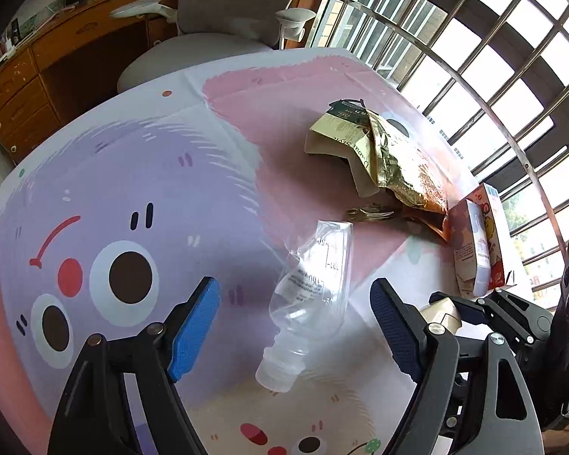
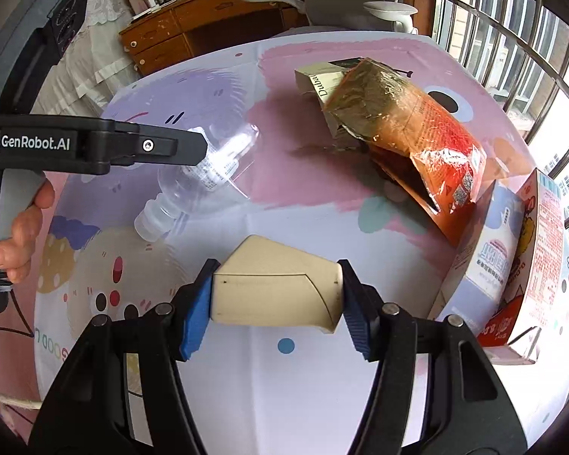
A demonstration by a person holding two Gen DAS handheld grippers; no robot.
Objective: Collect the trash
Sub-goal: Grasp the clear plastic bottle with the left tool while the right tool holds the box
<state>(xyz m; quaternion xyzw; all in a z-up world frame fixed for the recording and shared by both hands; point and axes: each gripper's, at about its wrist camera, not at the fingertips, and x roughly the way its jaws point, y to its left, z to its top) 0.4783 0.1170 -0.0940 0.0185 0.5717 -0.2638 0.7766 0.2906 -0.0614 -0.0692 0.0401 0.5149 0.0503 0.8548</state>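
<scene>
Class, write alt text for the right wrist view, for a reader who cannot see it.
The right gripper holds a crushed beige cardboard carton between its jaws above a pastel cartoon-print tablecloth. Beyond lie a clear plastic bottle and a gold-and-orange foil snack bag; the left gripper reaches in from the left.

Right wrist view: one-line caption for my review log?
Right gripper shut on a beige box above the cartoon-print table cover; clear plastic bottle and foil snack bag beyond.

Readable text from my two cameras
I read "GenRobot.AI" on the left gripper (image 2: 193, 148) arm and "Duba" on the beige box (image 2: 315, 79).
</scene>
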